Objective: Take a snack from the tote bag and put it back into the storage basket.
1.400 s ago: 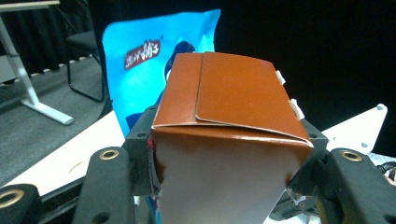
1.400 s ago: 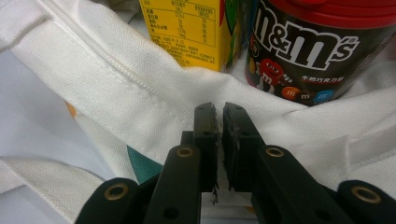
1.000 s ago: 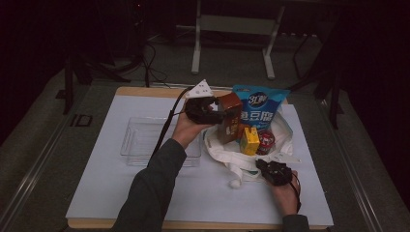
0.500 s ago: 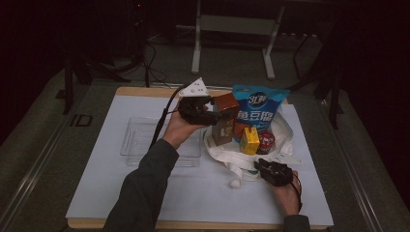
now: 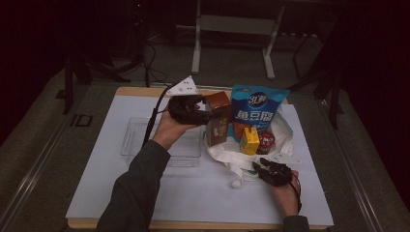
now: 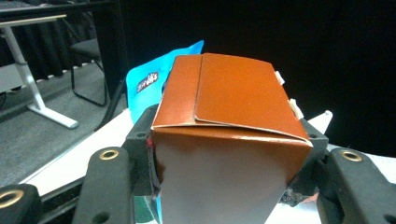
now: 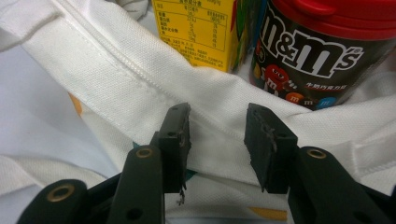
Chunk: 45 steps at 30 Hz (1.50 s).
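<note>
Brown card, the box (image 5: pixel 218 118) stands upright between the pads (image 6: pixel 144 154) of the left gripper (image 5: pixel 189 110), which clamp its two sides, held above the left edge of the white cloth bag (image 5: pixel 227 154), just left of the blue snack pouch (image 5: pixel 256 113). Near the bag's right front edge, the right gripper (image 7: pixel 217 140) has its jaws parted over the bag's hem, with the yellow carton (image 7: pixel 198 30) and candy jar (image 7: pixel 317 51) just beyond.

One brown carton (image 5: pixel 218 118), one blue pouch (image 5: pixel 257 111), one yellow box (image 5: pixel 250 141), one candy jar (image 5: pixel 266 140).
</note>
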Each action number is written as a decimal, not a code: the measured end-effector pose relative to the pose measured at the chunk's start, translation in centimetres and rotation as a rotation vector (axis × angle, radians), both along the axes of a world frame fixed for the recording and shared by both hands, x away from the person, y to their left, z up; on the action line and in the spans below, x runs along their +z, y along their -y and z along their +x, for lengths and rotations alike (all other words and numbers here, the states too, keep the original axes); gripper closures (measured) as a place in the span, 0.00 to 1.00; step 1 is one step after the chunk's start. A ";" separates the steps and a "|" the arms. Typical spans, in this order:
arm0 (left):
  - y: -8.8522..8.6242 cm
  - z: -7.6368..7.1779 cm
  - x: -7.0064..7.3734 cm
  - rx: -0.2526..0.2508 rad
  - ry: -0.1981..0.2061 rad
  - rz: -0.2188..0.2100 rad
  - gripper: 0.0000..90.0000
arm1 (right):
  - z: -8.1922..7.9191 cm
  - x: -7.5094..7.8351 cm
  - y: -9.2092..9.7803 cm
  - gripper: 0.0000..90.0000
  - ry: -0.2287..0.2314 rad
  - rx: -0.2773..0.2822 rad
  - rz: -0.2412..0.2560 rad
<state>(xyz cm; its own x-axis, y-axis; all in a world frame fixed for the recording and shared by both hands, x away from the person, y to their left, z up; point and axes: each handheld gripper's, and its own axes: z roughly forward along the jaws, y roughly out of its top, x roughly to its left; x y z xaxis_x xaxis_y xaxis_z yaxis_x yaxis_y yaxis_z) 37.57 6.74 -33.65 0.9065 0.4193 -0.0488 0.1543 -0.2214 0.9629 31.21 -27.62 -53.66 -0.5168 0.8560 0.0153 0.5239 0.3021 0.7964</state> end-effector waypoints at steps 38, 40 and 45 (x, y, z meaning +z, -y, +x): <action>-5.6 -0.2 -1.1 0.051 -0.017 0.078 0.47 | 0.2 -0.1 0.5 0.64 -0.031 -0.003 0.065; -5.9 -0.2 -1.2 0.044 -0.022 0.078 0.47 | 0.2 -0.1 0.5 0.64 -0.031 -0.003 0.064; -6.6 -0.1 -1.5 0.048 -0.028 0.097 0.47 | 0.2 -0.1 0.5 0.64 -0.031 -0.003 0.064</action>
